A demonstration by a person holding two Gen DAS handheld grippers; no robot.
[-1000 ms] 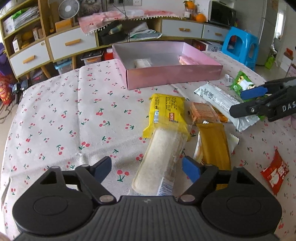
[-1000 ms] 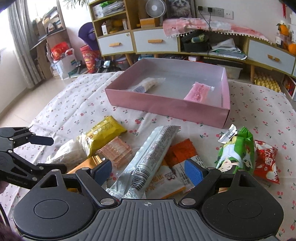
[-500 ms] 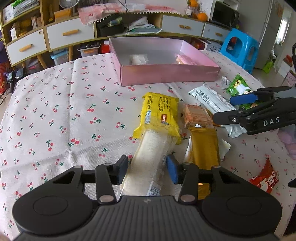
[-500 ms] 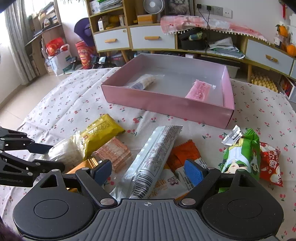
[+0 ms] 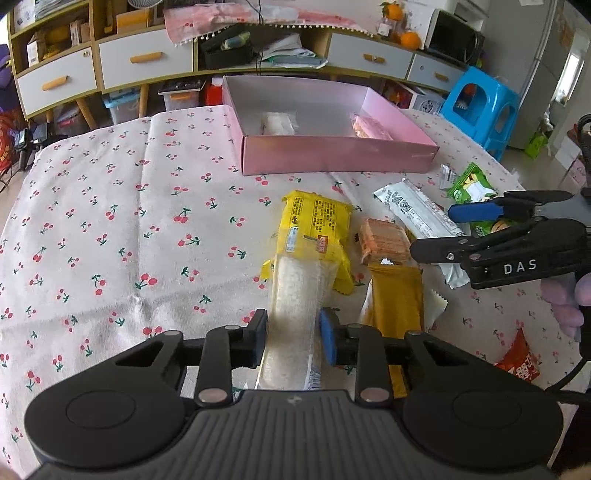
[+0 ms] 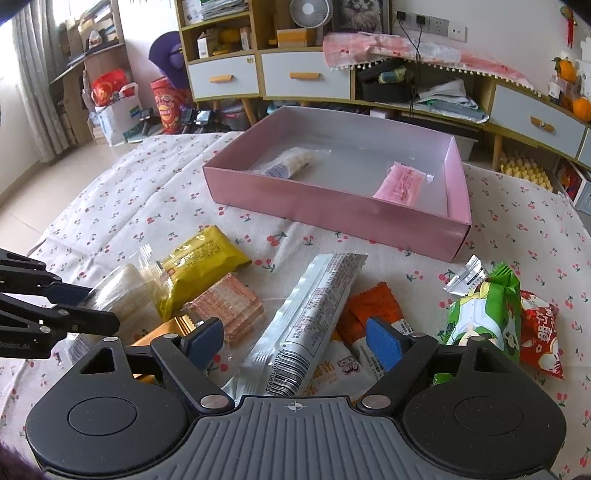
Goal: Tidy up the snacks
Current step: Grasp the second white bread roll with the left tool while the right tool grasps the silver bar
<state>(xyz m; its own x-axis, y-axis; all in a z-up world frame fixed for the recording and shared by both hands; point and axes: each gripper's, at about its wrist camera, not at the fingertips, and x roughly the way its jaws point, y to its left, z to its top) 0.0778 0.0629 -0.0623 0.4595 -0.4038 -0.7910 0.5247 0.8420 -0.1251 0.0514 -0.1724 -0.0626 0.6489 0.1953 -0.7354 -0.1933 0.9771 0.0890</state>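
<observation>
left tongs [image 5: 291, 334] just closed, pinching clear rice-cake packet [image 5: 295, 295], right tongs [image 6: 295, 341] spread, bare cloth [image 5: 110, 221] leftward

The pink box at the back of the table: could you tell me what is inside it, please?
Inside the pink box lie two snacks: a clear packet of pale biscuits at left and a pink wafer packet at right. The near wall hides the floor strip behind it.

Far ahead of the left gripper stands a blue plastic stool [image 5: 480, 107], with oranges [image 5: 400, 26] and a microwave [image 5: 456, 38] on the sideboard [image 5: 369, 59].
</observation>
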